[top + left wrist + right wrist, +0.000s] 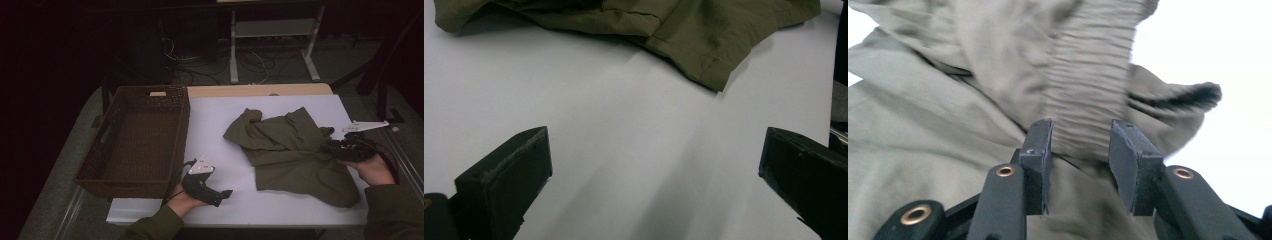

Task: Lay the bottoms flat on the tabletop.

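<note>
An olive-green garment (290,150) lies crumpled on the right half of the white table (220,150). My right gripper (332,146) is at its right edge, held in a hand. In the right gripper view the jaws of that gripper (1080,145) stand apart, with the garment's ribbed elastic band (1088,75) lying loose between them. My left gripper (225,195) rests low near the table's front edge, left of the garment. In its own view the left gripper (654,170) is wide open over bare table, and the garment's hem (664,25) lies farther off.
A dark brown woven basket (184,132) stands on the left side of the table, beside the left hand. Behind the table are a metal stand (270,30) and cables on the floor. The table's front edge runs just below both hands.
</note>
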A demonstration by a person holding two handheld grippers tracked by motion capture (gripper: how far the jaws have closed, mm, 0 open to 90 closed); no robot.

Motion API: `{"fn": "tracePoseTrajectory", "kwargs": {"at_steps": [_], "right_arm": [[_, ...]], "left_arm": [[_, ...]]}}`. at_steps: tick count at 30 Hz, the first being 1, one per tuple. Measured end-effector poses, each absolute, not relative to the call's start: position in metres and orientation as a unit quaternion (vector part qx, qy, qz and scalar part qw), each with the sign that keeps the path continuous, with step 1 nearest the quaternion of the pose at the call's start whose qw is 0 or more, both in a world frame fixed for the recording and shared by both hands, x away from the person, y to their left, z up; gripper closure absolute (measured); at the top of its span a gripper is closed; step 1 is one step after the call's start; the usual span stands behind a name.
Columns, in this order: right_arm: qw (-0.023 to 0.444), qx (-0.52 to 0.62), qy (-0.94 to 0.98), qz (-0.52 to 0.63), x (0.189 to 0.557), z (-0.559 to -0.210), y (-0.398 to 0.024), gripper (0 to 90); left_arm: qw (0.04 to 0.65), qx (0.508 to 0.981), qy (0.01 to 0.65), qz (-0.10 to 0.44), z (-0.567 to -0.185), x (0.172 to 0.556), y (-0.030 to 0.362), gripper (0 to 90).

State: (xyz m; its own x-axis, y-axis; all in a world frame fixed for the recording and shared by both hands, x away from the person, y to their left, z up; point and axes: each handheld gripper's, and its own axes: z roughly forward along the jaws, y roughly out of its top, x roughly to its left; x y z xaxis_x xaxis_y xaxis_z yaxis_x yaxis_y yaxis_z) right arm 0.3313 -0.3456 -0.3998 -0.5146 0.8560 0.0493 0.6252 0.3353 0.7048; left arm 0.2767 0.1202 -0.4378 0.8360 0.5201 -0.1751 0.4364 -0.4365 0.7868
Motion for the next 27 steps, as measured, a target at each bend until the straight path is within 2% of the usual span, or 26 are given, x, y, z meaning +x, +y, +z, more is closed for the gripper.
{"fn": "tracePoseTrajectory", "kwargs": {"at_steps": [9,14,27], "right_arm": [[0.148,0.483,0.799,0.327,0.341,-0.418,-0.357,58.1],[0.132,0.474,0.805,0.332,0.345,-0.423,-0.35,60.6],[0.123,0.452,0.812,0.349,0.345,-0.419,-0.349,85.0]], "left_arm": [[0.448,0.847,0.281,0.046,-0.438,0.277,0.12,0.0],[0.448,0.847,0.281,0.046,-0.438,0.277,0.119,0.0],[0.448,0.848,0.281,0.046,-0.439,0.277,0.119,0.0]]}}
